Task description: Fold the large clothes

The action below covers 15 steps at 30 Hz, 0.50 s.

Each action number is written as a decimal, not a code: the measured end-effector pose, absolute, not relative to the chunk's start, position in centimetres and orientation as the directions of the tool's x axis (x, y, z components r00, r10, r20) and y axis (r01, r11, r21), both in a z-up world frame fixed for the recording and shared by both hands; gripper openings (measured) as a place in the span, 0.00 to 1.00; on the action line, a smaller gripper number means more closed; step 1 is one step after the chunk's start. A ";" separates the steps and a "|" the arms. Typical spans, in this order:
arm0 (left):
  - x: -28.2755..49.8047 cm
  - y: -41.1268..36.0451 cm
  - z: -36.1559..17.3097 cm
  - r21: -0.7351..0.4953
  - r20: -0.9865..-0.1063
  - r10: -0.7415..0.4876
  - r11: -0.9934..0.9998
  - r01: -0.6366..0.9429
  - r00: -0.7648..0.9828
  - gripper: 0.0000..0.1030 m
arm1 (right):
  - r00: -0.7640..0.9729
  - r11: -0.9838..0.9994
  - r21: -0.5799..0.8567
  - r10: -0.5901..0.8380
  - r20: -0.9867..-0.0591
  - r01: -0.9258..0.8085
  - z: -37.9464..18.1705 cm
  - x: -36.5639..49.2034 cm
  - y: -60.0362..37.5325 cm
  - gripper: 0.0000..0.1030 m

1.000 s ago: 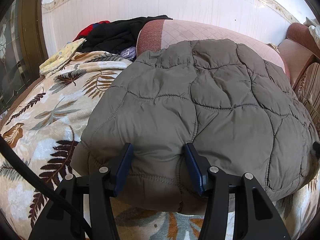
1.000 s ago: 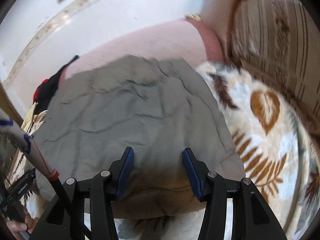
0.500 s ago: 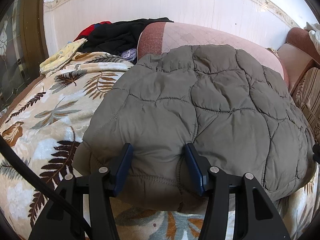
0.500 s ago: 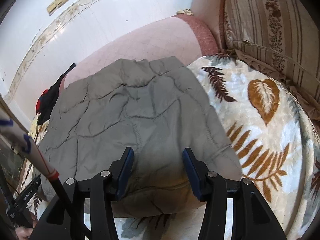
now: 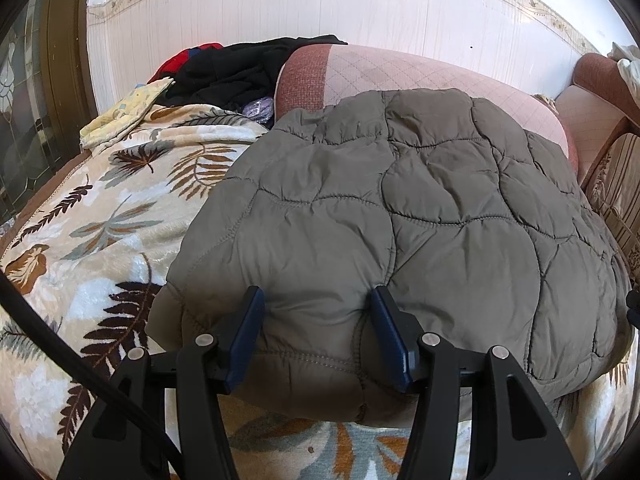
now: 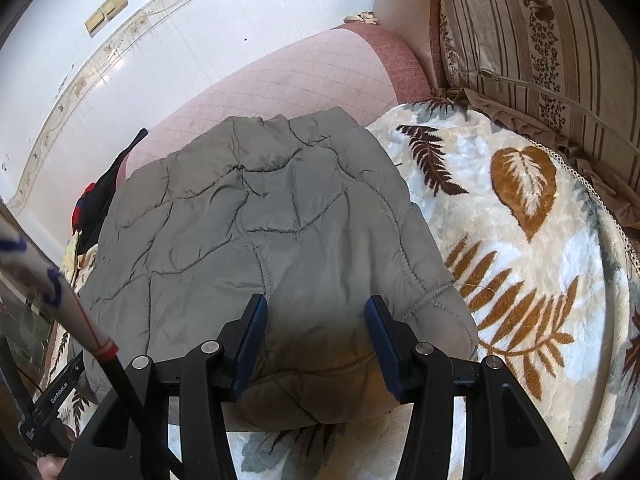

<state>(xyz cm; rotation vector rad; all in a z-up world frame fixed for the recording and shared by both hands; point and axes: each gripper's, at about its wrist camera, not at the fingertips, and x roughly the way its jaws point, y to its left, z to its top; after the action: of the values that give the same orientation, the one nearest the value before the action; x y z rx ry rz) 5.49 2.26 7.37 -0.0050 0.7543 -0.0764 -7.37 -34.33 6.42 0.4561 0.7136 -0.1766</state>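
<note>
Both views have pulled back slightly, and the quilted jacket [image 5: 400,216] still lies on the leaf-print blanket [image 5: 100,216], stretching toward twelve o'clock from the spread left gripper [image 5: 316,334] and spread right gripper [image 6: 316,340], both straddling its near hem.

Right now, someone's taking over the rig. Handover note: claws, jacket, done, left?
Left claw: open, fingers astride the near left hem of the grey quilted jacket, not clamped.
Right claw: open, astride the near right hem, not clamped.
Jacket: lies on the leaf-print blanket, far end up against the pink sofa cushion. Already folded into a compact block; sleeves not visible.
Left: probably close both claws on the near hem and fold it away toward the cushion, then flatten.
Dark clothes pile sits untouched at the back left.
</note>
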 end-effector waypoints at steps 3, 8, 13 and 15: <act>5.4 2.4 7.5 -0.047 -0.684 -0.084 0.996 0.072 0.725 0.55 | 0.752 0.886 0.341 -0.013 -0.659 0.314 6.7 -7.6 -34.5 0.54; 5.2 2.6 7.6 -0.053 -0.683 -0.090 0.996 0.074 0.725 0.56 | 0.731 0.885 0.348 0.014 -0.683 0.308 6.0 -7.3 -34.5 0.54; 4.9 3.8 8.4 -0.107 -0.685 -0.125 0.992 0.070 0.718 0.56 | 0.746 0.886 0.348 0.002 -0.666 0.308 6.7 -7.8 -34.6 0.54; 4.9 4.6 8.7 -0.129 -0.685 -0.134 0.990 0.061 0.716 0.56 | 0.746 0.882 0.354 0.004 -0.666 0.311 6.7 -8.0 -35.0 0.54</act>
<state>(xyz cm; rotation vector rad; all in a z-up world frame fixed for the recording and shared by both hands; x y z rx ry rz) 4.92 4.65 8.69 -0.0994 0.7656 -0.1083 -8.02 -34.98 6.68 0.4696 0.7154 -0.1744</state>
